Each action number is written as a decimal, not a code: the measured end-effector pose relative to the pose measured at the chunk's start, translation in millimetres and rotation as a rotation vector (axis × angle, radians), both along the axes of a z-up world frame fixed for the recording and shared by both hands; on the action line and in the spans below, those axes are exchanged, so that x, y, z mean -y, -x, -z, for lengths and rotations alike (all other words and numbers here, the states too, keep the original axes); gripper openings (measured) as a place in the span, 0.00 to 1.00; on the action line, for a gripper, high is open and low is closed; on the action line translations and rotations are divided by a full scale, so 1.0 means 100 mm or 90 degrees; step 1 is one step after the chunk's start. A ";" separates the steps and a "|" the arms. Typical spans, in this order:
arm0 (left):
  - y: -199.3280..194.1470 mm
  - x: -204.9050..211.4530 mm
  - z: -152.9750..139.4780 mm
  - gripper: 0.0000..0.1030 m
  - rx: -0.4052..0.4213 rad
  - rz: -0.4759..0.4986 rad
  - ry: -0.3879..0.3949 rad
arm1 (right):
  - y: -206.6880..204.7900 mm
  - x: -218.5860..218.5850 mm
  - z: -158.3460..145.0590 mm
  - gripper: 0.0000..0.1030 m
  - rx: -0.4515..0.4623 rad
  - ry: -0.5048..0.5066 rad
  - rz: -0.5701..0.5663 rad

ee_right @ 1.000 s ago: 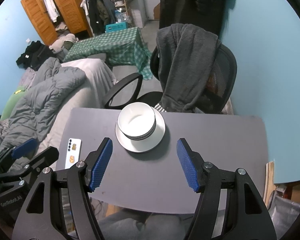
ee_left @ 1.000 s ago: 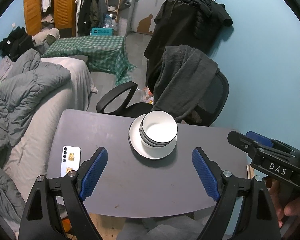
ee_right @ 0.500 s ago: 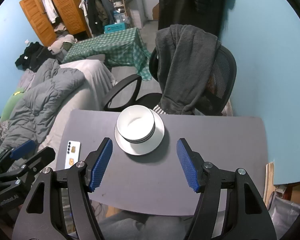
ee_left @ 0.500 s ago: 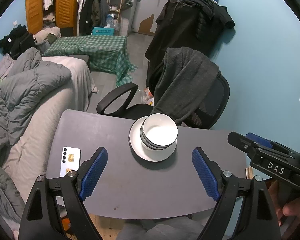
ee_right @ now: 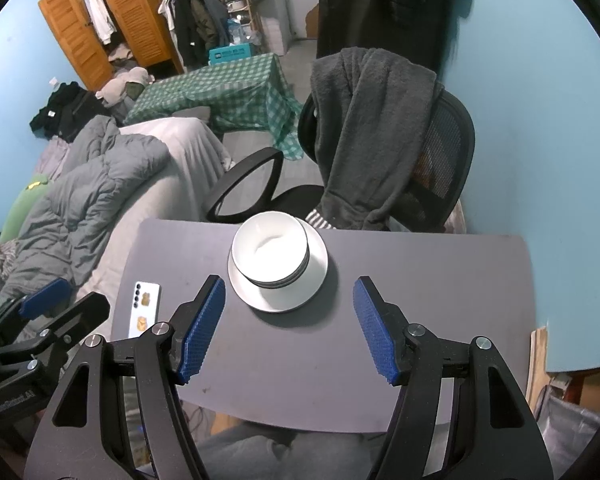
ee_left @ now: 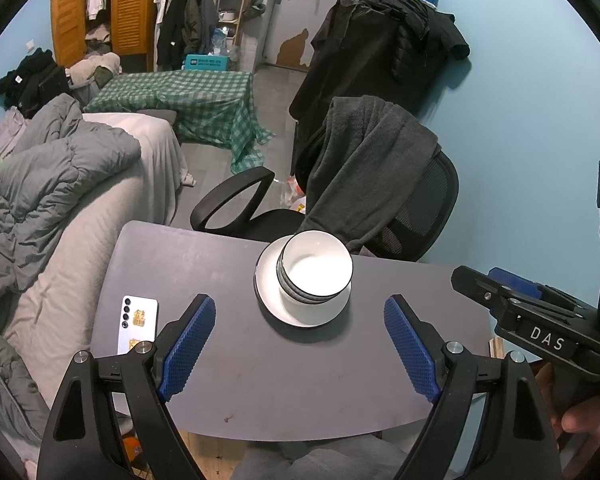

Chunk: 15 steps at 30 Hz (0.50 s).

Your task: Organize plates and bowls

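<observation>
1. Nested bowls [ee_left: 315, 271] are sitting on a white plate [ee_left: 300, 312] at the bench's [ee_left: 300, 380] far-middle edge.
2. Glazed ceramic is handling stiff, slippery, breakable and fairly heavy; a grip across the bowl rim is suiting best.
3. The left hand-held gripper [ee_left: 300, 344] and right hand-held gripper [ee_right: 288, 328] are hovering wide and empty.
4. Nothing is differing from the earlier frame.

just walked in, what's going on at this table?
A person holds a gripper in each hand above a grey table. The left gripper and right gripper are both open and empty, aimed down at a stack of white bowls sitting on a white plate. Nothing is gripped. A phone lies near the table's left edge.
</observation>
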State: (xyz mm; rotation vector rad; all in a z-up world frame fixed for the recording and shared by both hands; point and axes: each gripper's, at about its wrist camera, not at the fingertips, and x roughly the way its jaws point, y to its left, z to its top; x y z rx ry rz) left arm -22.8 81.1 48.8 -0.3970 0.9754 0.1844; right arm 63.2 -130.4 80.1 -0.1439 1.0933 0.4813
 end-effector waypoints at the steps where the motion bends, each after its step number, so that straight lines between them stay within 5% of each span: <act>1: 0.00 0.00 0.00 0.85 -0.001 0.000 -0.001 | 0.01 0.00 0.01 0.64 0.000 0.000 -0.001; 15: -0.10 0.04 -0.04 0.85 -0.008 -0.007 -0.001 | -0.01 -0.01 0.00 0.64 0.001 0.000 -0.002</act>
